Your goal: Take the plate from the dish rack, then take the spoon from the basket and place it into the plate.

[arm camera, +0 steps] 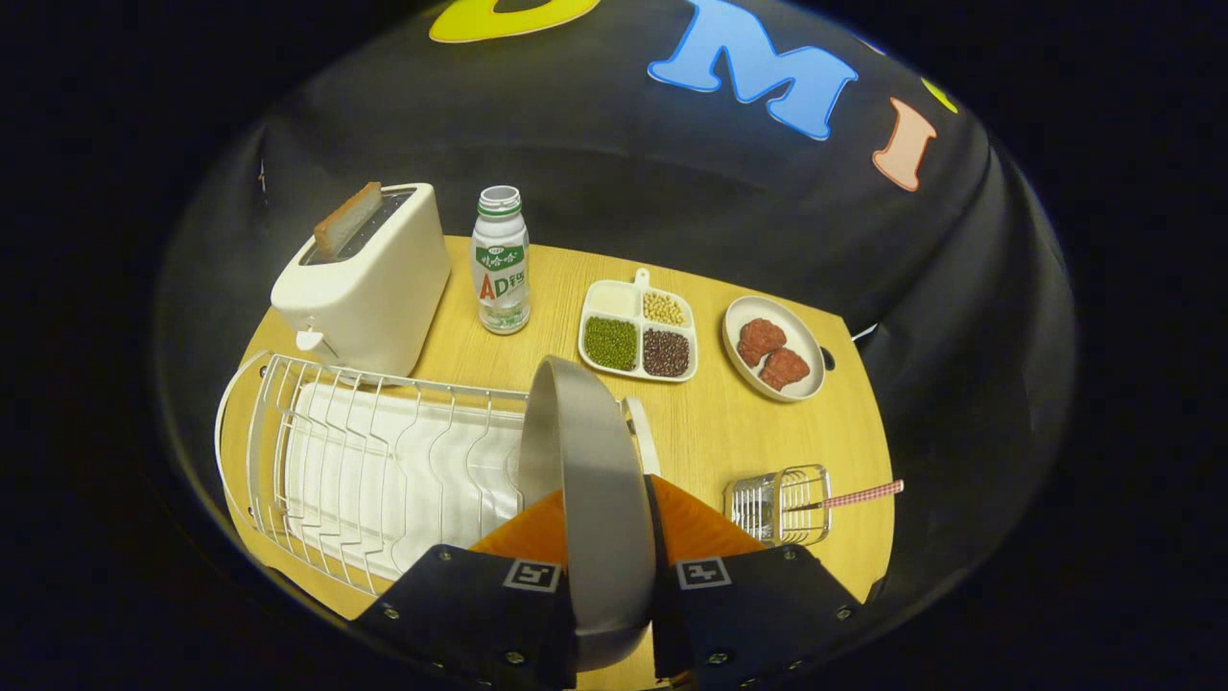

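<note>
Grey plate [590,480] pinched on edge in claw [608,547].

Your gripper camera is riding just behind the fingers [566,537], looking forward and down over the table [710,432], the toaster [369,278] sitting upper left.

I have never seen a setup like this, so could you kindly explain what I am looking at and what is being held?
This is a handheld two-finger gripper; the camera rides on it and looks forward along its fingers. Both fingers press on a grey plate, held on edge above the white dish rack. On the wooden table beyond stand a toaster with bread, a bottle, a divided tray of beans and a dish of meat. A small wire basket holds the spoon.
</note>
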`<state>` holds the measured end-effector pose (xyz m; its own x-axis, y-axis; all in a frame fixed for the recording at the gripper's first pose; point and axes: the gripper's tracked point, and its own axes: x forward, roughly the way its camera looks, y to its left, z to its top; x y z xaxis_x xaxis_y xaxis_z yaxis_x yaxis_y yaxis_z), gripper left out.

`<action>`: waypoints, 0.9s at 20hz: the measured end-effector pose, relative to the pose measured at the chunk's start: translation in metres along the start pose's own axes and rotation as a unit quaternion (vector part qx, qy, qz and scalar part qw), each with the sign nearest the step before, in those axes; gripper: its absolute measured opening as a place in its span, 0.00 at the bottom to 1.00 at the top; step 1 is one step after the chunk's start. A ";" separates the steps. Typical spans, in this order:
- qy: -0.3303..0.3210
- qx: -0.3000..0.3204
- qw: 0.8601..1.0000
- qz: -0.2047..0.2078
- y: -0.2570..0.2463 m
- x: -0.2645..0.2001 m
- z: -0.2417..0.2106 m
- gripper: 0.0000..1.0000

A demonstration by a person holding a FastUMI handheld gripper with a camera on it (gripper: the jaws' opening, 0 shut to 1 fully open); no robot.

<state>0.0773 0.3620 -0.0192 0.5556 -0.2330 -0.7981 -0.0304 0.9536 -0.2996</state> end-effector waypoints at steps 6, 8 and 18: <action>-0.039 0.011 0.999 0.003 -0.014 -0.027 0.019 0.29; -0.046 0.020 0.999 0.021 -0.023 -0.040 0.017 0.29; -0.021 0.108 0.988 0.108 -0.109 -0.095 -0.057 0.29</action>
<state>-0.0195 0.2695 0.0589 0.5894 -0.0158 -0.8077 0.0239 0.9997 -0.0021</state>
